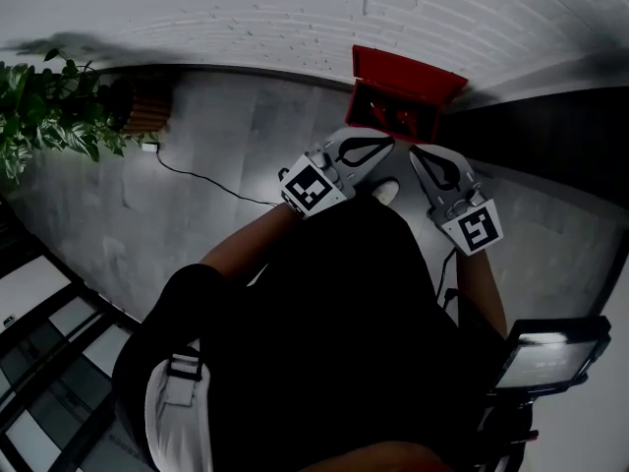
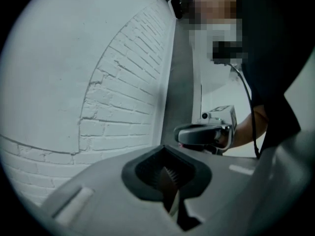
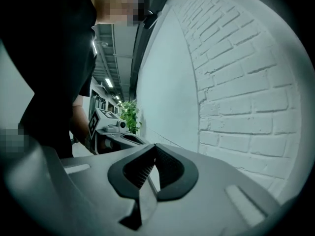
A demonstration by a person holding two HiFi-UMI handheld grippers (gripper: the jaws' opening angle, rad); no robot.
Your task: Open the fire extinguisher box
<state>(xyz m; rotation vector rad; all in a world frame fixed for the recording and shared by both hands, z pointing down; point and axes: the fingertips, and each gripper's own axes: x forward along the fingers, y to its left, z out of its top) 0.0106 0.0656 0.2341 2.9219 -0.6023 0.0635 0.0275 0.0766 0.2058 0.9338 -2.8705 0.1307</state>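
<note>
While box sat on floor by wall, lid seemingly up, left tool and right tool hovered near, both pinched closed, empty; best move seemed retreat without knocking lid.

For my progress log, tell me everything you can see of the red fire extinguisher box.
The fire extinguisher box is red, seemingly painted metal, and sits on the grey floor against the white brick wall. Its lid is swung up and back, so the box is open. The inside is dark, with red shapes too small to name. The left gripper and right gripper hang just before it, seemingly not touching.
</note>
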